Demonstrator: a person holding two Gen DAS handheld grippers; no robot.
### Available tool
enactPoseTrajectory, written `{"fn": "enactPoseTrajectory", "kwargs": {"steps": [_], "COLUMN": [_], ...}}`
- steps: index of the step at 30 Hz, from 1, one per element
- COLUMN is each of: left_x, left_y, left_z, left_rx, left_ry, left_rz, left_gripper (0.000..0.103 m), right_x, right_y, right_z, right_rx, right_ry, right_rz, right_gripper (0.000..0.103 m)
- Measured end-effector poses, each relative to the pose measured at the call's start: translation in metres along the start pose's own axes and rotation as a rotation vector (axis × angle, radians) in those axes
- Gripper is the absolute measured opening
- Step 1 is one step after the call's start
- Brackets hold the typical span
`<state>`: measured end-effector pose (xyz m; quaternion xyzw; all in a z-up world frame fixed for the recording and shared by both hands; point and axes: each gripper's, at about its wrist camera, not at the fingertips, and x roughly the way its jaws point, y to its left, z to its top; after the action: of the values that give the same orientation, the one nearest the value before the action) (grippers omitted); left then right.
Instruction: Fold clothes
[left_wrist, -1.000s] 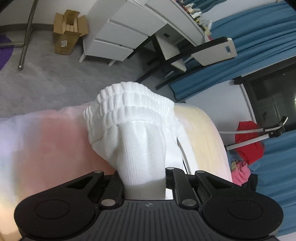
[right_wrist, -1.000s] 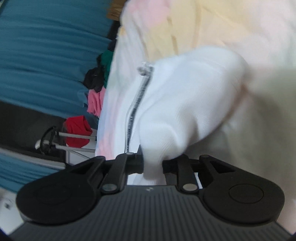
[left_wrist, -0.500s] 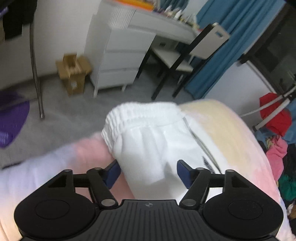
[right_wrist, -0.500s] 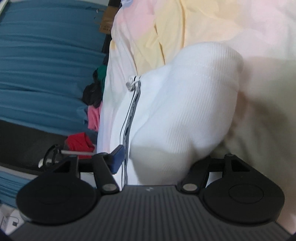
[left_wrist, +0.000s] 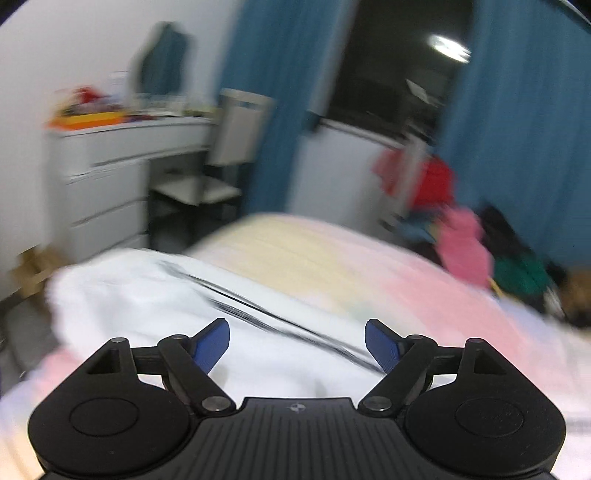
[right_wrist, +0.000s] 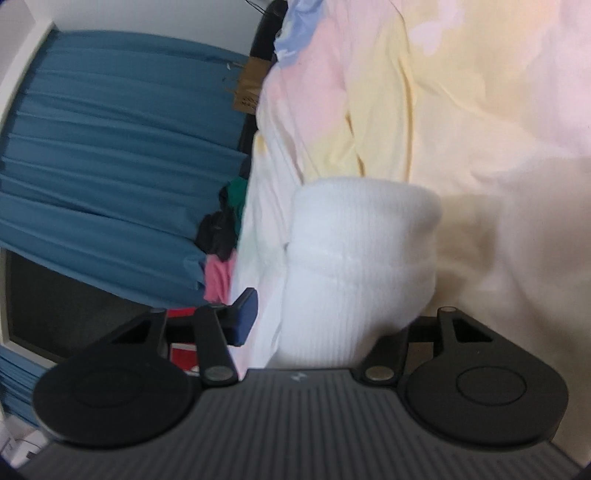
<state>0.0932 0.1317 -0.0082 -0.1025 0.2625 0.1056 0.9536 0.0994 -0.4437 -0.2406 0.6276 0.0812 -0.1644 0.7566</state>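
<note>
White garment (left_wrist: 147, 295) on bed, below wide left tongs (left_wrist: 297, 345); bulges between right tongs (right_wrist: 325, 314), unclamped, narrowing.

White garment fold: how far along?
Done: the white garment lies bunched in a fold on the pastel blanket, and both grips are let go. In hand: nothing. The left hand-held gripper has just been opening and stands clear above the cloth; the right hand-held gripper, jaws just closing a little, straddles the folded end without pinching it. Left: flatten the bundle; more clothes lie heaped past the bed.
</note>
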Motion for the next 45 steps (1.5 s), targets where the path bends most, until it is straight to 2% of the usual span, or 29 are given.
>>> {"fn": "enactPoseTrajectory", "kwargs": {"steps": [3,7,12,16,19,21,24,27,30,34,37,41,45], "left_x": [0.017,0.043,0.078,0.102,0.107,0.108,0.113,0.115,0.107,0.101,0.100,0.100,0.096], "left_y": [-0.048,-0.091,-0.113,-0.120,-0.117,-0.115,-0.116,-0.113,-0.111,-0.112,-0.111,-0.109,-0.107], "left_z": [-0.019,-0.046,-0.083,-0.115,-0.125,-0.123,-0.120,-0.121,-0.120,-0.121,-0.121,-0.116,-0.108], "left_rx": [0.133,0.259,0.366,0.398,0.417,0.406,0.400,0.406,0.406,0.423,0.426,0.409,0.393], "left_ry": [0.034,0.065,0.109,0.212,0.213,0.222,0.228,0.227,0.228,0.213,0.212,0.223,0.212], "left_rz": [-0.071,-0.126,-0.155,-0.141,-0.139,-0.144,-0.152,-0.157,-0.161,-0.157,-0.160,-0.167,-0.161], "left_gripper": [0.082,0.082,0.082,0.082,0.083,0.083,0.083,0.083,0.084,0.087,0.087,0.087,0.087], "right_x": [0.006,0.014,0.016,0.017,0.021,0.015,0.013,0.010,0.003,-0.003,-0.012,-0.034,-0.059], "right_y": [-0.007,-0.007,0.002,0.006,0.012,0.014,0.022,0.032,0.048,0.083,0.113,0.149,0.166], "right_z": [0.007,0.012,0.014,0.014,0.012,0.013,0.010,0.003,-0.007,-0.037,-0.069,-0.132,-0.203], "right_rx": [-0.029,-0.079,-0.166,-0.229,-0.274,-0.322,-0.395,-0.452,-0.517,-0.748,-0.924,-1.213,-1.437], "right_ry": [0.032,0.069,0.093,0.115,0.126,0.123,0.096,0.039,-0.025,-0.132,-0.217,-0.319,-0.354], "right_rz": [-0.018,-0.009,-0.028,-0.073,-0.126,-0.169,-0.227,-0.260,-0.283,-0.329,-0.317,-0.218,-0.058], "right_gripper": [0.056,0.056,0.056,0.054,0.045,0.031,0.019,0.014,0.013,0.013,0.012,0.012,0.012]}}
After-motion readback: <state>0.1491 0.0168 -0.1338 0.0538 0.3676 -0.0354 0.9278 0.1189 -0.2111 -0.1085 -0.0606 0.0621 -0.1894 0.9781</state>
